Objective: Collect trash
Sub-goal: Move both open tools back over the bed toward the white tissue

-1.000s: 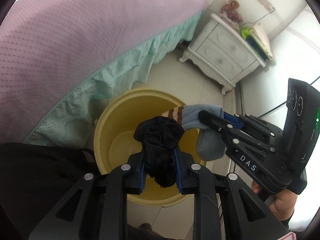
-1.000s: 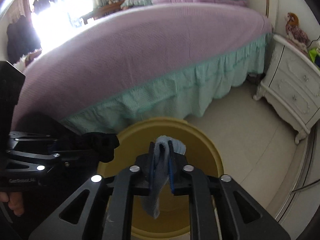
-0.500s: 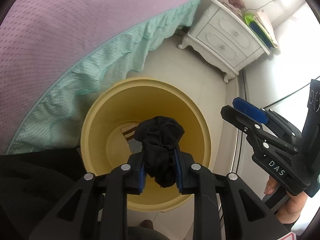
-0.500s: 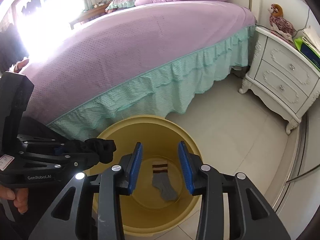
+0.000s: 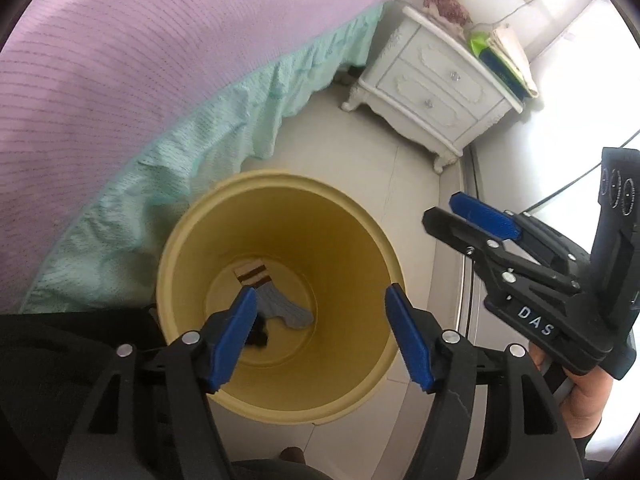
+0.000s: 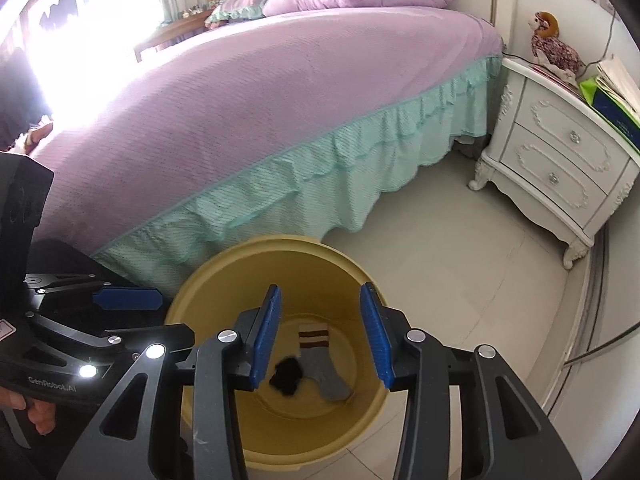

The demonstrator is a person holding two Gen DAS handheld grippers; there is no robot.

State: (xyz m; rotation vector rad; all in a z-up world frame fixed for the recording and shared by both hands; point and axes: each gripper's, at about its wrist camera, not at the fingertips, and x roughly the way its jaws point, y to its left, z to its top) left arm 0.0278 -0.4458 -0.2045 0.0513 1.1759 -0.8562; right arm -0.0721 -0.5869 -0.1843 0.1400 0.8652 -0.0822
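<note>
A yellow bin (image 5: 360,236) stands on the floor beside the bed; it also shows in the right wrist view (image 6: 224,280). A grey sock with brown stripes (image 5: 280,308) (image 6: 324,368) and a black sock (image 6: 286,376) (image 5: 258,336) lie on its bottom. My left gripper (image 5: 322,340) is open and empty above the bin's near rim. My right gripper (image 6: 322,340) is open and empty above the bin, and it shows at the right of the left wrist view (image 5: 456,208).
A bed with a purple cover (image 6: 260,100) and a green frill (image 6: 320,184) runs along the left. A white nightstand (image 6: 560,168) with books and a plush toy (image 6: 548,40) stands at the right. Pale floor tiles (image 6: 460,264) lie between them.
My right gripper opened and dropped the grey sock into the bin, then drew back to the right. My left gripper opened and the black sock fell into the bin.
</note>
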